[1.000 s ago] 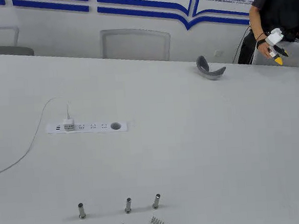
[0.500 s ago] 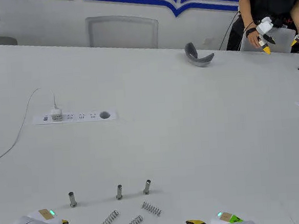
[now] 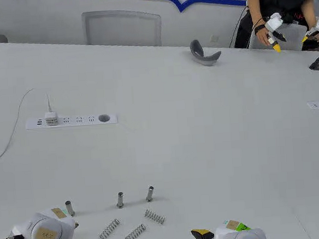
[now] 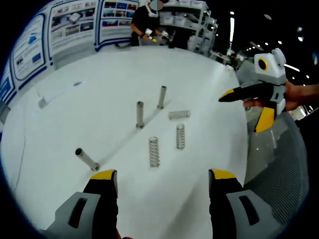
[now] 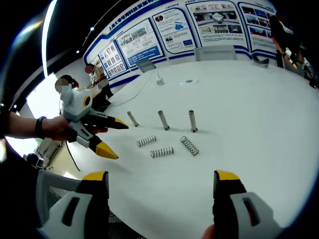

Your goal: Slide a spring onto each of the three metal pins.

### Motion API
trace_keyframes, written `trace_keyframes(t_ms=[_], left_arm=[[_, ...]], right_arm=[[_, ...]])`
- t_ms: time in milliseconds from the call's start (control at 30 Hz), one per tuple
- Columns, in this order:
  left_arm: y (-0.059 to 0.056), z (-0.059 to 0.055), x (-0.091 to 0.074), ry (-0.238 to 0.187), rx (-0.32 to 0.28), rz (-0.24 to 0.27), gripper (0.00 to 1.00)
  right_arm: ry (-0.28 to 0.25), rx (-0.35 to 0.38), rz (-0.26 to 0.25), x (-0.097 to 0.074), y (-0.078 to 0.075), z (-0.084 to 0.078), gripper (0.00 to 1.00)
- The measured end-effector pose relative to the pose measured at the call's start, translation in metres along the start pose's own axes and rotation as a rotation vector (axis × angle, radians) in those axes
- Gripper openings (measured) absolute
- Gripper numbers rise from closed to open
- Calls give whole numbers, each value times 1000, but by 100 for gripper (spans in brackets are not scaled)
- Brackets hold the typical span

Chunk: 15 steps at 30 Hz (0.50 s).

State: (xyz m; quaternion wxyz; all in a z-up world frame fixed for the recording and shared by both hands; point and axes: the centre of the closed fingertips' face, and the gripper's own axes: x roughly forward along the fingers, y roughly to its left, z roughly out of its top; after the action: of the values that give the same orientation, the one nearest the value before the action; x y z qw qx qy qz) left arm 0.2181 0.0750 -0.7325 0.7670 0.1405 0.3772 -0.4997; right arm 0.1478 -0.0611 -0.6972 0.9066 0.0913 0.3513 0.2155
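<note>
Left tool point(image 4: 163, 175) and right tool point(image 5: 159, 177), jaws spread and empty, flank three bare pins point(image 3: 120, 199) upright on the bench point(image 3: 204, 138); three springs point(image 3: 135, 233) lie close by, apparently within easy reach for loading.

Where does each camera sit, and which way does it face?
Left gripper view: rides the left hand-held gripper, facing along its open jaws toward the pins.
Right gripper view: rides the right hand-held gripper, open jaws toward the same pins.
Head view: on the person's head, facing forward and down; both hand-held grippers at its bottom edge.
Shared: the pins and springs.
</note>
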Motion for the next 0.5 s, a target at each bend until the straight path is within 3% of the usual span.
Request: trace_keyframes(t_ms=[500], left_arm=[[-2,4,18,53,48,-53,80]], right_arm=[[-2,16,-7,-1,-3,-2,88]])
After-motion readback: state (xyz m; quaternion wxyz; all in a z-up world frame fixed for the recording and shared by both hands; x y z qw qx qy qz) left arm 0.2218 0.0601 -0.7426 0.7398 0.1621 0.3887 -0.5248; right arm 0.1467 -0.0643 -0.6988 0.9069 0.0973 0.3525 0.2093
